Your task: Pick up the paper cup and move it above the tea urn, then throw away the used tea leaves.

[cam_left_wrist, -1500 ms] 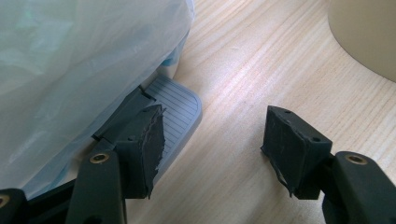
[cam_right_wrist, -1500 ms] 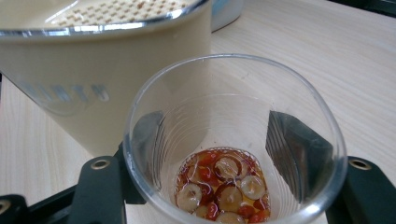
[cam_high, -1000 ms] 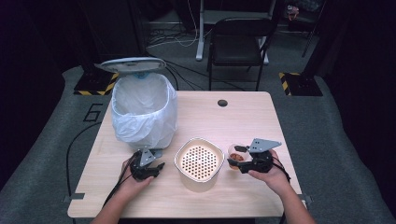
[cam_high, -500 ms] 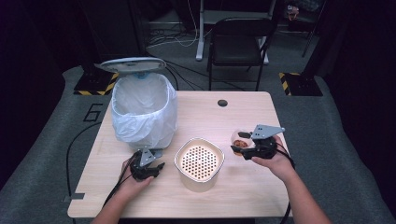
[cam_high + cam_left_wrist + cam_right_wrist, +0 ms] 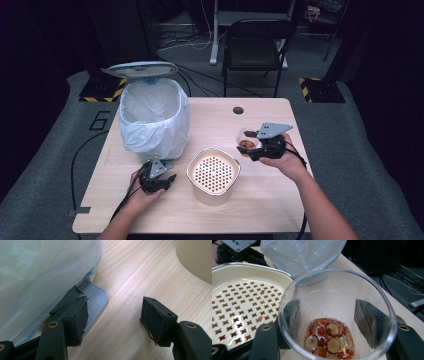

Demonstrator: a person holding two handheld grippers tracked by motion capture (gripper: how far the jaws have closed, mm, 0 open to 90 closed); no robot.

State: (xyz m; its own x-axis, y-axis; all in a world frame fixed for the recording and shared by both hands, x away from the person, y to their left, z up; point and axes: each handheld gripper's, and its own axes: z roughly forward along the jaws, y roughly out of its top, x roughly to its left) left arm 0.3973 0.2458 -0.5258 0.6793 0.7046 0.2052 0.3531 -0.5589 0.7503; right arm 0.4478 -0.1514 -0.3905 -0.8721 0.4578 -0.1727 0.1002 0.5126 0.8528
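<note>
While the two hands sit low in the high view, the scene reads as follows.

Right tool: the right tool (image 5: 251, 148), right of centre in the high view, has its jaws closed against the sides of a clear glass (image 5: 337, 315); in the right gripper view the two black jaws show through the glass wall on either side.

Glass: held above the table (image 5: 260, 200), just right of the strainer pot (image 5: 213, 175) and apart from its rim; at its bottom lie red and pale round slices (image 5: 329, 340) in liquid.

Strainer pot: cream, with a perforated insert, at the lower centre of the high view, standing between the two hands.

Left tool: the left tool (image 5: 159, 181), lower left in the high view, is spread wide with nothing between the jaws; in the left gripper view one jaw sits over the grey ribbed pedal (image 5: 93, 296).

Bin: the bin (image 5: 152, 117), lined with a white bag and with its lid raised, fills the upper left of the table, near the left edge.

Open room: bare wood lies along the near edge and at the upper right corner of the table, beyond the glass.

Chair: a black chair (image 5: 257, 45) stands past the far edge.
</note>
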